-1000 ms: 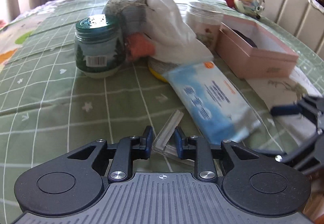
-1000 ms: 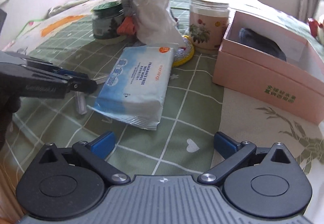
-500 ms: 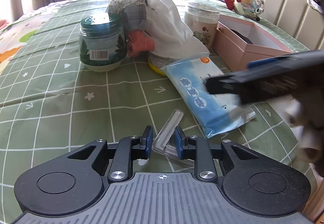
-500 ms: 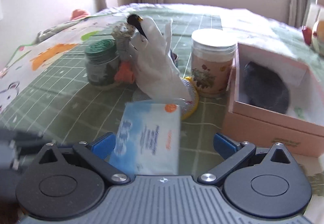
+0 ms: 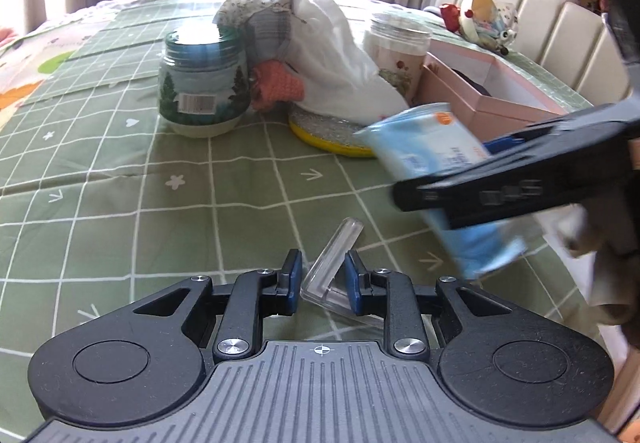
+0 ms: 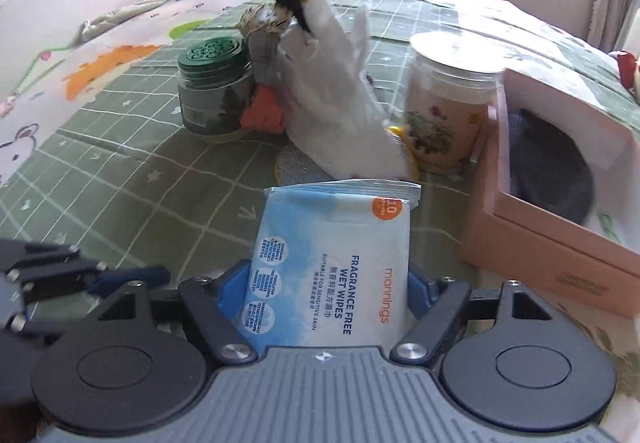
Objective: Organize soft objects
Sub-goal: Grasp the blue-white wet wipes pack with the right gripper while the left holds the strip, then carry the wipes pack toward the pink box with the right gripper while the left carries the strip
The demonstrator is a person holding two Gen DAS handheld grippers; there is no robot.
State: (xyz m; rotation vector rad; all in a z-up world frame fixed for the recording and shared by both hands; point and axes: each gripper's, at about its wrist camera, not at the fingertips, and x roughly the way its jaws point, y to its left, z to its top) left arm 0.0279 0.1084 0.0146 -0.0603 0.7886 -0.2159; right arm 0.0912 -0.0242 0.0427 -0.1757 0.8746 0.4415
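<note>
The wet wipes pack (image 6: 334, 267) sits squeezed between the blue pads of the right hand-held gripper (image 6: 332, 283), its printed face up and its sealed end pointing toward the white cloth (image 6: 336, 99). Only the right wrist view shows this grip and the pack's label. The left wrist view shows the pack (image 5: 436, 179) from the side, raised off the green checked bedspread (image 5: 120, 171), with the right hand-held gripper (image 5: 508, 179) crossing over it. That view alone shows the left hand-held gripper (image 5: 322, 279), nearly closed, pinching a clear plastic angled piece (image 5: 330, 263) low over the bedspread. The pack is to the right of it and just ahead. Beyond stand a green-lidded jar (image 5: 204, 83), a floral jar (image 6: 444, 111) and an open pink box (image 6: 560, 203).
</note>
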